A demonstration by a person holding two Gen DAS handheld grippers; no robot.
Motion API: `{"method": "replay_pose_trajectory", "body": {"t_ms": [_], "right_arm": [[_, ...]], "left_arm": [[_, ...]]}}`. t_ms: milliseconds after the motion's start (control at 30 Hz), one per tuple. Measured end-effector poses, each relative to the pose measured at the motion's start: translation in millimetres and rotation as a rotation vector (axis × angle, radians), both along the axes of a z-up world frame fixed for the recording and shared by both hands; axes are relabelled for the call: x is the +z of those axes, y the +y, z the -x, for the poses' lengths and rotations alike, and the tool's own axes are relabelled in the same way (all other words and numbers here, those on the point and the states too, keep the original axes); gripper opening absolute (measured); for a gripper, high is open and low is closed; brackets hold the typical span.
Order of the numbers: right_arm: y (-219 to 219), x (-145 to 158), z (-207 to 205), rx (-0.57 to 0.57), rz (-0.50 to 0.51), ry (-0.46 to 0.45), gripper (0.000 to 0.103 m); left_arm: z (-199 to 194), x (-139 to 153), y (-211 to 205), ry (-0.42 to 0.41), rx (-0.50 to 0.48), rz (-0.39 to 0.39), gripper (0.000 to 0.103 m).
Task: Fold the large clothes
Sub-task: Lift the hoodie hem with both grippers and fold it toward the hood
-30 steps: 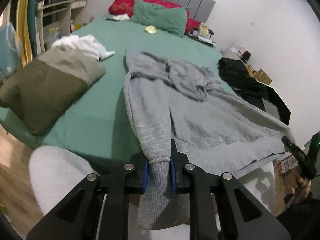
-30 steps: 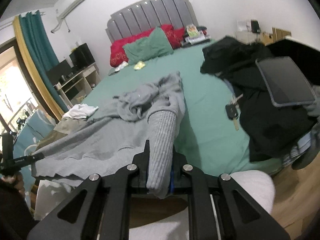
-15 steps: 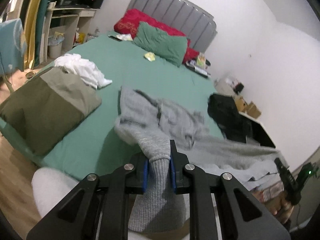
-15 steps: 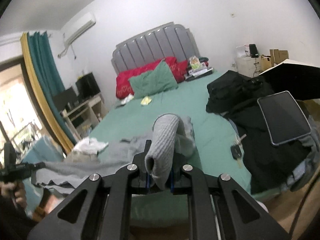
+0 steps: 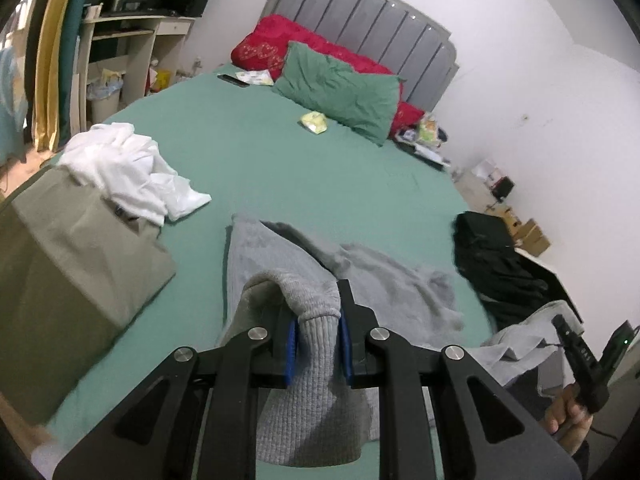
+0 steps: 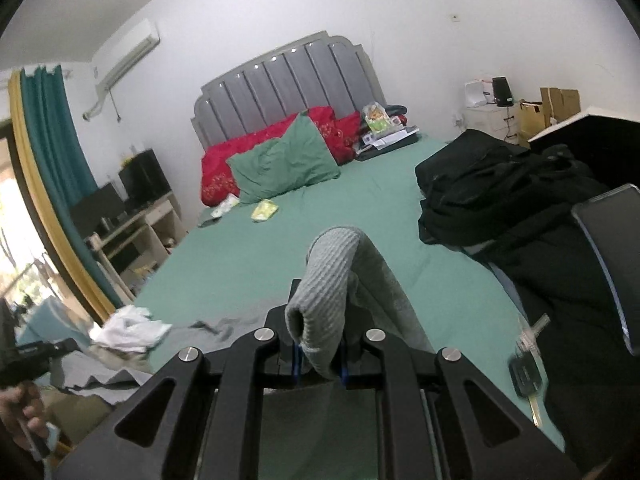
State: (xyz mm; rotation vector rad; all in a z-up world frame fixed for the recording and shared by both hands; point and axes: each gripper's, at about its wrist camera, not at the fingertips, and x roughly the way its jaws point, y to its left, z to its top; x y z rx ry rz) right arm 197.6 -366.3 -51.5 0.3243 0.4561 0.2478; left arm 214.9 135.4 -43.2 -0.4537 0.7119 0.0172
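Each claw is pinching a ribbed end of the grey sweater (image 5: 360, 280): the left gripper (image 5: 318, 354) has its blue pads pressed on a knitted cuff or hem corner that hangs down below the jaws, and the right gripper (image 6: 320, 360) is clamped the same way on the other ribbed end, which arches up and over the top of its jaws. The rest of the garment lies ahead of and between the two claws on the green bed (image 5: 312, 176), bunched and partly doubled, with a slack edge trailing off toward the person's hand (image 5: 570, 424) on the right tool. The step in hand looks like carrying the near edge forward over the body of the sweater to make a fold. To do it well, both claws should travel level with each other and at the same pace, so the fold line comes out straight rather than skewed. They should keep enough tension between them that the lifted edge does not sag in the middle, and hold their pinch until the ends lie flat on the cloth ahead. The black clothes (image 6: 520, 208) to the right of the right claw and the white garment (image 5: 128, 168) ahead and to the left of the left claw are near enough to warrant keeping the sweater between them.
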Motion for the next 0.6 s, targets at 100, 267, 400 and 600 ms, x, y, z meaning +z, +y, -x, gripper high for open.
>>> {"method": "replay_pose_trajectory", "body": {"t_ms": [100,267,400,600], "right_arm": [[12,-16,-44,-0.001,0.021,0.020,0.013],[28,-53,-117,-0.002,0.027,0.118,0.013],[33,-80,-160,0.000,0.048,0.196,0.014],[42,-95,-215,0.045,0.139,0.260,0.026]], "left_arm": [[-39,-18,1,0.045,0.021,-0.035,0.019],[-101,-49,8,0.101,0.026,-0.039,0.019],[-137,-72,12,0.115,0.018,-0.077,0.021],[-180,-103,24,0.158,0.002,-0.102,0.028]]}}
